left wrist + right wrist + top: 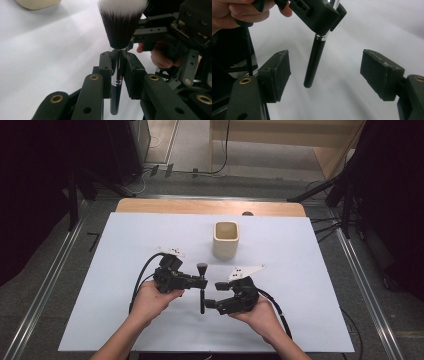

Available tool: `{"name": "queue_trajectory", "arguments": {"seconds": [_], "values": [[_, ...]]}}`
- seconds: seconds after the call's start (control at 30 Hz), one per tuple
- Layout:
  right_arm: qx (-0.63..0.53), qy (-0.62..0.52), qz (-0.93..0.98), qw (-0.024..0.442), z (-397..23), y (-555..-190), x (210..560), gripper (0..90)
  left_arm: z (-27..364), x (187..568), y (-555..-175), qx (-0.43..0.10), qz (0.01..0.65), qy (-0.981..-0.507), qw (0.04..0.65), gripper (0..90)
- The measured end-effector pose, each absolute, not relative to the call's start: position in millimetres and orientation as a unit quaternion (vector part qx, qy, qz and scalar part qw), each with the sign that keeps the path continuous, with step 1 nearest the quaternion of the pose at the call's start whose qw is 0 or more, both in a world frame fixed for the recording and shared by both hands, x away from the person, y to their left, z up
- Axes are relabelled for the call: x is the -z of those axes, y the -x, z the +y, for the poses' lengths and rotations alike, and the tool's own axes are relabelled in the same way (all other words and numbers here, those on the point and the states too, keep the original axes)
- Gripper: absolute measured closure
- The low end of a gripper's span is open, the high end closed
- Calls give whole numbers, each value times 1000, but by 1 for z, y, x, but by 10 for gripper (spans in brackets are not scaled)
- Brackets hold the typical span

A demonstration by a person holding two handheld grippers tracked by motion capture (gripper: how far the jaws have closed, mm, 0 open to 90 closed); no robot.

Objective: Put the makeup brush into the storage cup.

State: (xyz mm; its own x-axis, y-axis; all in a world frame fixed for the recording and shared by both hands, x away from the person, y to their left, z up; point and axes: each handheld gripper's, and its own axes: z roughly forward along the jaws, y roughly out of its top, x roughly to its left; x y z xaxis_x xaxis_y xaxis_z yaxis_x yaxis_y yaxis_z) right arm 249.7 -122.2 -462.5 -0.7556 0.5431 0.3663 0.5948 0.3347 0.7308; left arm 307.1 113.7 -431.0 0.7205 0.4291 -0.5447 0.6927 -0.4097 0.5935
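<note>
Left gripper [200, 281] clamps a black-handled makeup brush [202, 287] by its neck, just in front of the cream cup [226, 240]. Right gripper [212, 295] sits beside the brush, its jaws spread wide around the handle's end without touching it.

On the worktop [310, 320] a cup [226, 239] stands upright toward the far side, near the middle. Nearer the person, the left claw [199, 282] and the right claw [212, 295] face each other, with a brush [202, 290] between them, clamped in the left claw. The brush's head points toward the cup, well apart from it.
</note>
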Motion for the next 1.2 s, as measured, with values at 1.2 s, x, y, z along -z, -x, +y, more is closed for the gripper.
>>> {"name": "queue_trajectory", "arguments": {"seconds": [1.2], "values": [[533, 318, -776, 108, -123, -252, 474, 483, 111, 429, -305, 202, 250, -821, 472, 777]]}}
